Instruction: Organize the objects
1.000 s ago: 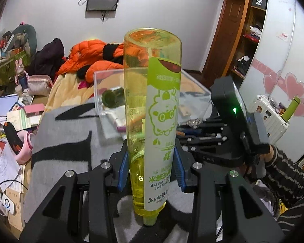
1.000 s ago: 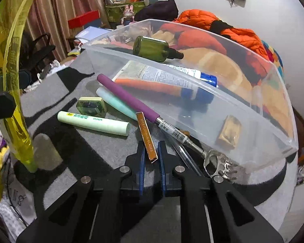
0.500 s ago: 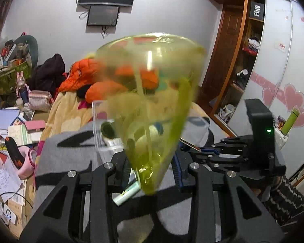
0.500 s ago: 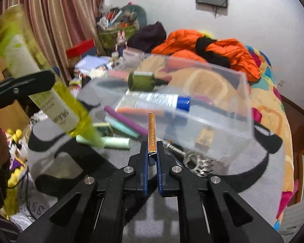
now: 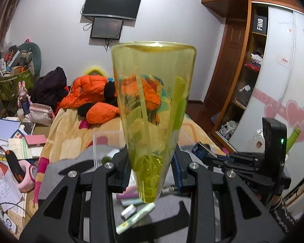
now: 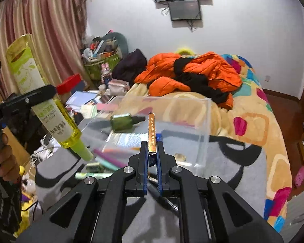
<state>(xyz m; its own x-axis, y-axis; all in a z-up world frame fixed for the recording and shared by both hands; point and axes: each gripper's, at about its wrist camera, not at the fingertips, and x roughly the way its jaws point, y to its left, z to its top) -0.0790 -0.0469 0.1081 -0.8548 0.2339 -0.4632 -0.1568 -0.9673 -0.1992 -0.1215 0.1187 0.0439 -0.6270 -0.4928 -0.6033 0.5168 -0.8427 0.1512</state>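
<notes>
My left gripper (image 5: 151, 171) is shut on a tall yellow bottle (image 5: 153, 109), cap end down, held in the air above the grey mat. The bottle also shows at the left of the right wrist view (image 6: 44, 109). My right gripper (image 6: 152, 158) is shut on a slim orange blade box (image 6: 152, 133), lifted and standing upright in front of the clear plastic bin (image 6: 204, 121). The bin holds a dark green bottle (image 6: 122, 122), a tube and other small items. The right gripper shows in the left wrist view (image 5: 210, 155).
On the grey mat (image 6: 233, 162) lie a pale green tube (image 5: 135, 218), a purple tube (image 6: 109, 158) and a small green item (image 6: 95, 167). A bed with an orange jacket (image 6: 192, 73) lies behind. Cluttered papers and boxes (image 5: 14, 141) sit to the left.
Both grippers have risen from the mat with their loads. The yellow bottle has tilted toward the left camera, and the blade box has lifted from lying flat to upright before the bin.
</notes>
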